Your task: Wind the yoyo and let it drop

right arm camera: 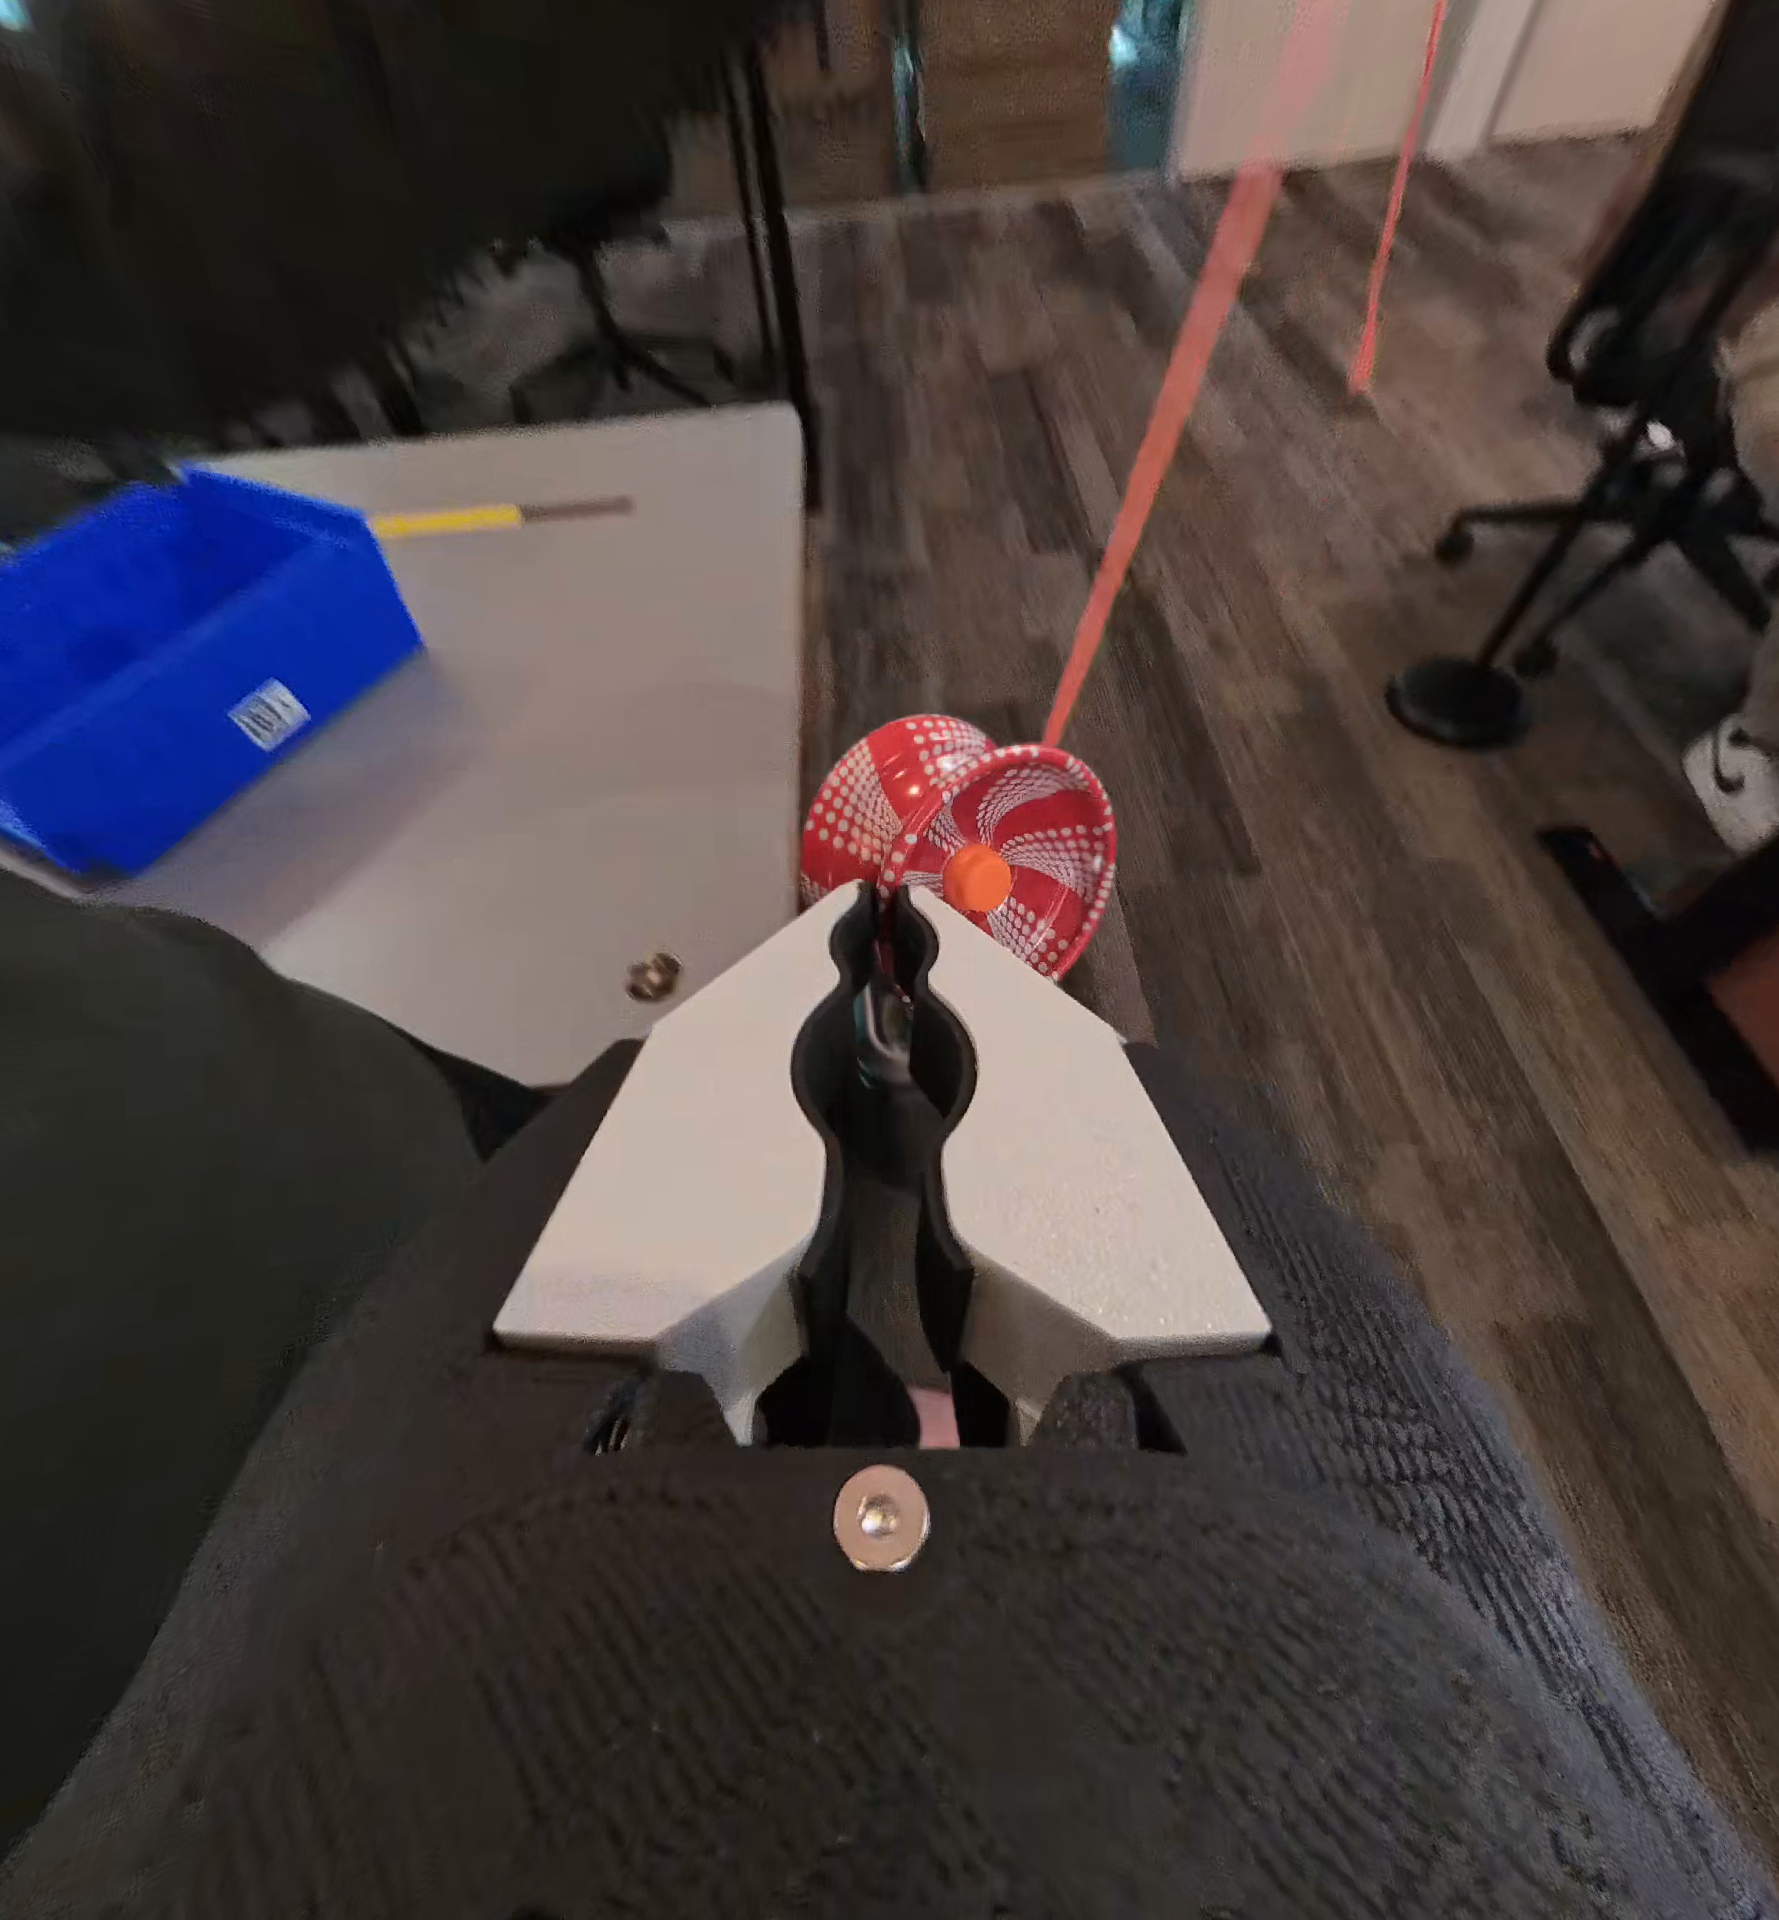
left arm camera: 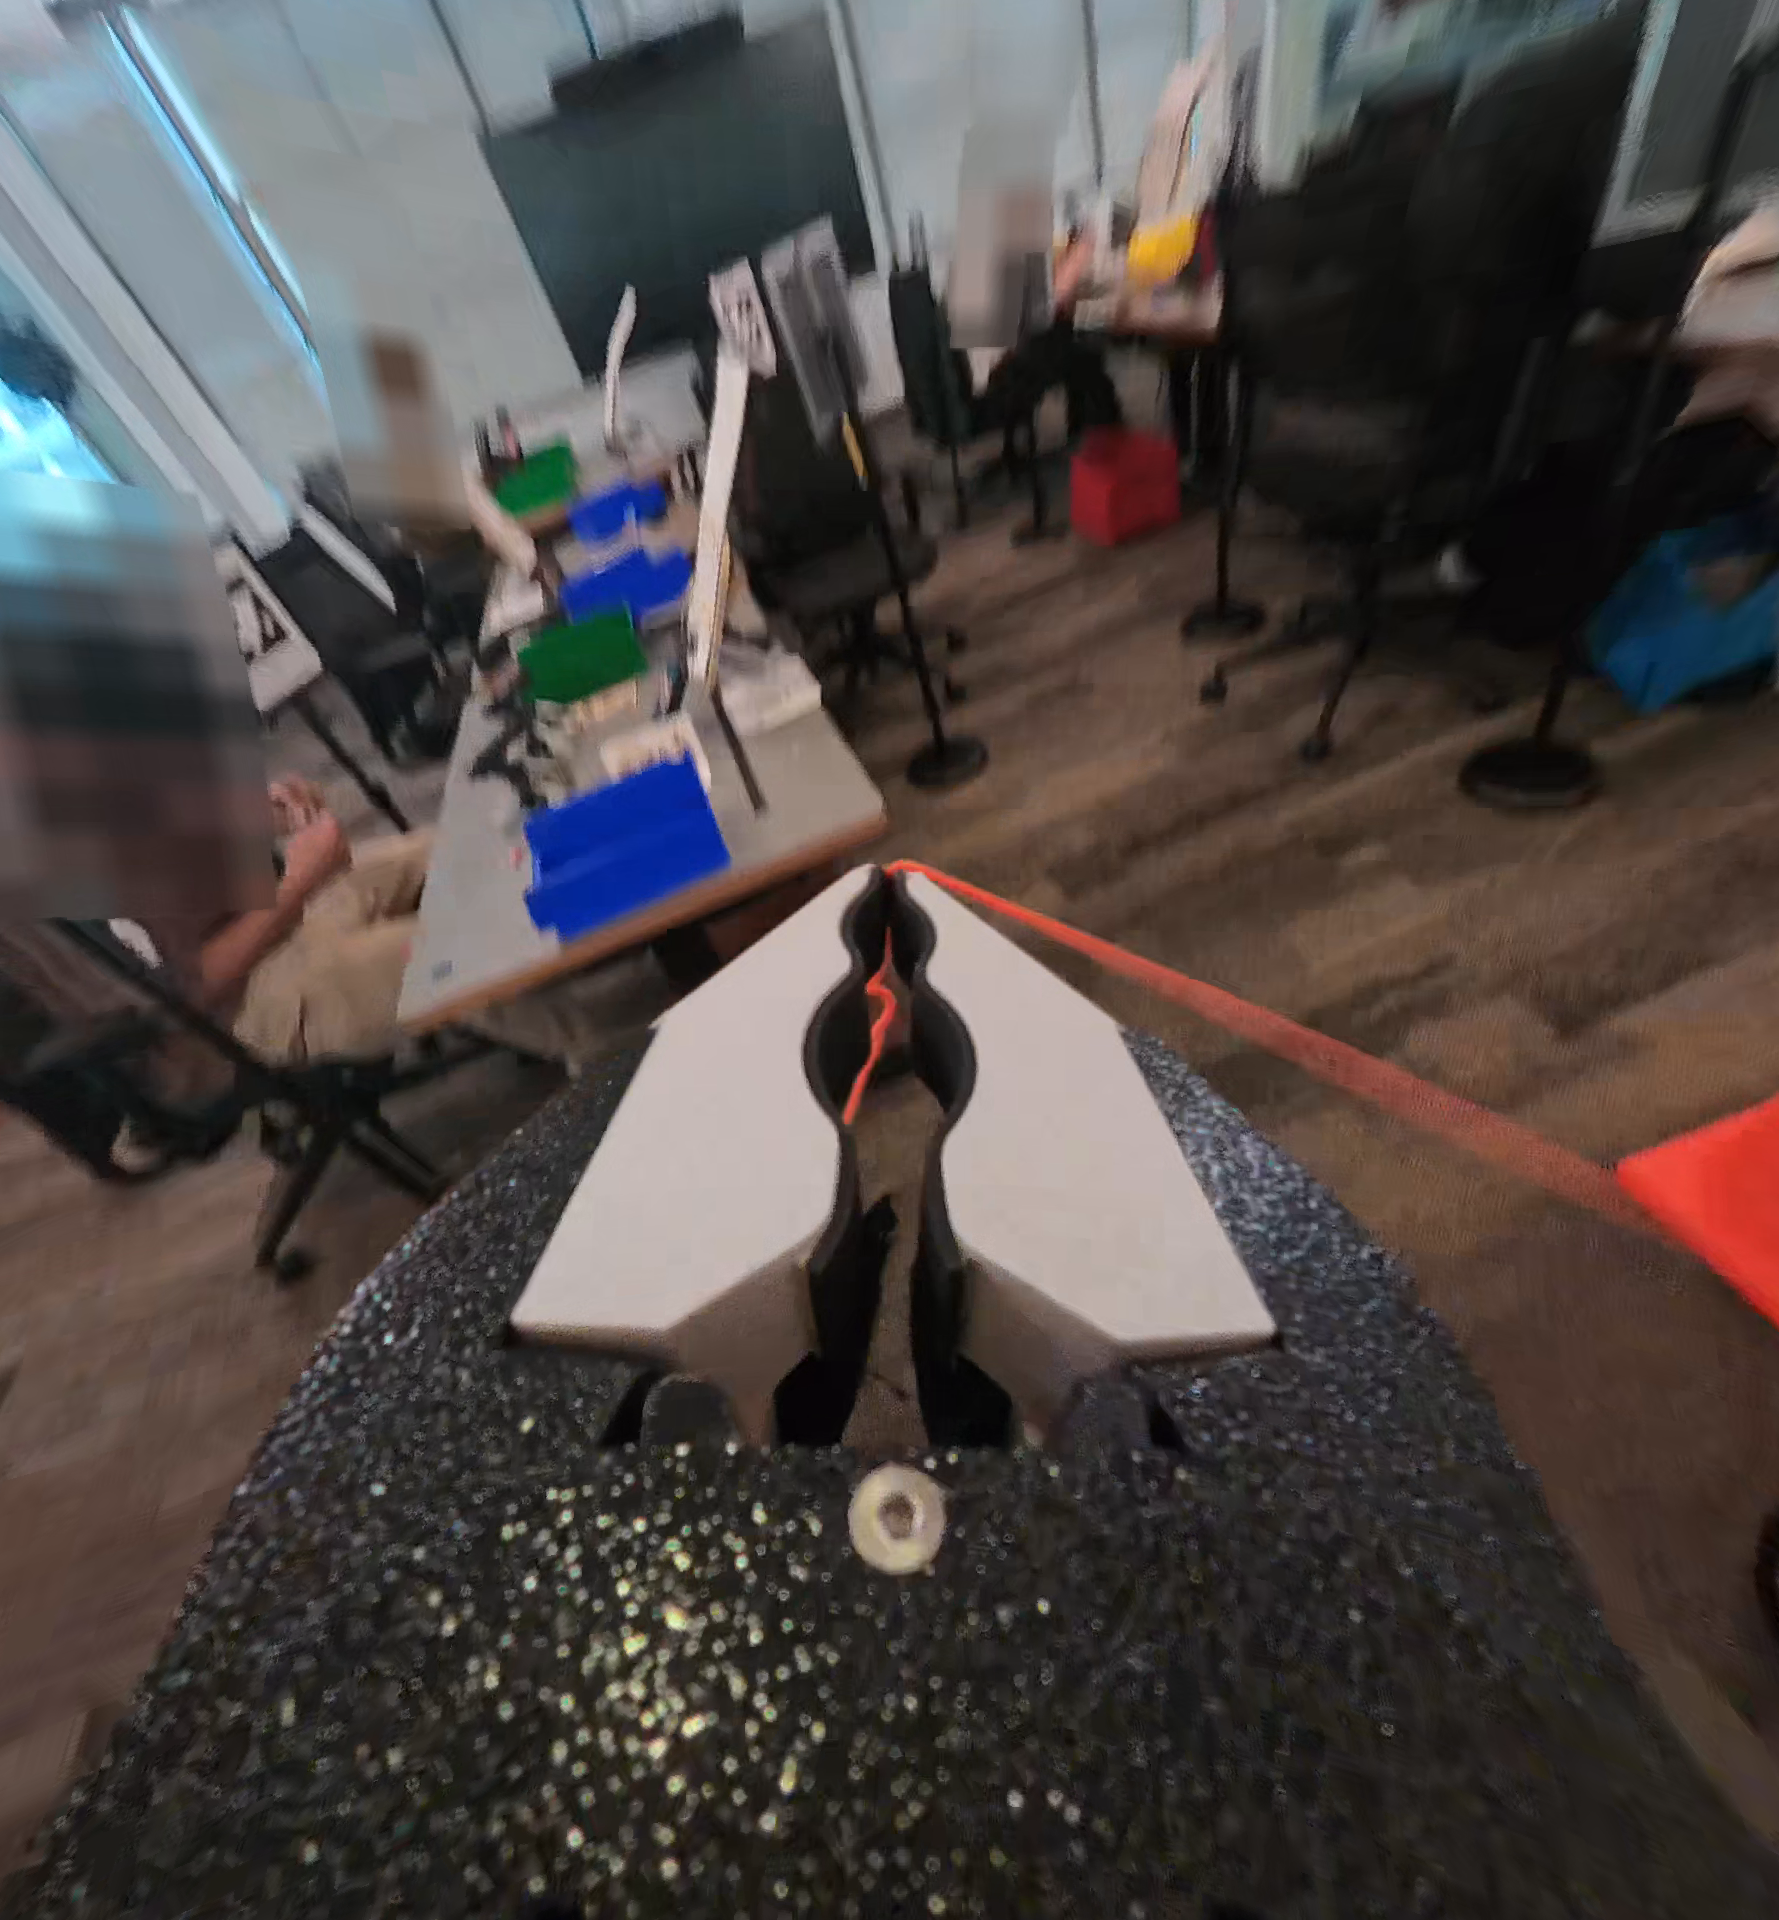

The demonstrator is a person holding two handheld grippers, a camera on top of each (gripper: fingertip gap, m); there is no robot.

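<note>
In the right wrist view my right gripper (right arm camera: 887, 896) is shut on the rim of a red yoyo (right arm camera: 1010, 842) with white dot swirls and an orange hub. The yoyo's orange string (right arm camera: 1165, 436) runs taut from its groove up and away to the top of the frame; a second strand (right arm camera: 1394, 208) hangs farther right. In the left wrist view my left gripper (left arm camera: 887, 878) is shut on the orange string (left arm camera: 1280, 1029), which leaves the fingertips and stretches down to the right edge. A short tail of string lies between the jaws. An orange blurred shape (left arm camera: 1758, 1195) sits at the right edge.
A white table (right arm camera: 594, 644) with a blue bin (right arm camera: 137, 665) lies left of the yoyo. In the left wrist view a long grey table (left arm camera: 812, 790) holds blue and green bins (left arm camera: 625, 852). A seated person (left arm camera: 272, 935), chairs and stands (left arm camera: 942, 727) are around on wood floor. Left tips to right tips: about 30 centimeters.
</note>
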